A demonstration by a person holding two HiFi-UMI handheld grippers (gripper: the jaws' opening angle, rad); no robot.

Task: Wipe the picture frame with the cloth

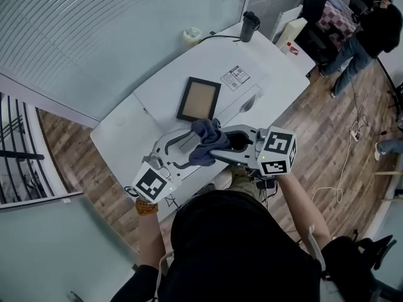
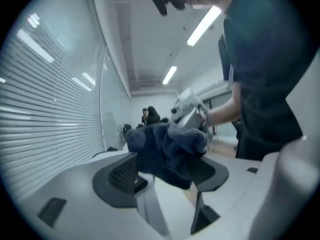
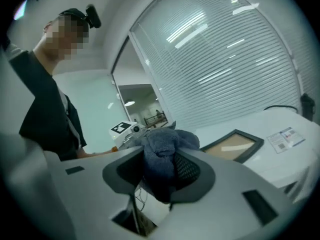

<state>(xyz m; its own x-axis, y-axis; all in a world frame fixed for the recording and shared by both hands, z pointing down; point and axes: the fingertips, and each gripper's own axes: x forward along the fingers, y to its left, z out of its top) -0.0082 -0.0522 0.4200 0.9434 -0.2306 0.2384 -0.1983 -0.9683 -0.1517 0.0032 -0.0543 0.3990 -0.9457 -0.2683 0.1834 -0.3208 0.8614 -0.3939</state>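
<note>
My right tool (image 3: 159, 170) grips the cloth (image 1: 205, 141), bunched for wiping; my left tool (image 2: 165, 173) stands open around it; the picture frame (image 1: 198, 99) lies flat on the surface (image 1: 272, 74).

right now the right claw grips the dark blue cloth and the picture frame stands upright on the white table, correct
Not quite. The picture frame lies flat on the white table, not upright; the head view shows it. The right claw does grip the dark blue cloth.
</note>
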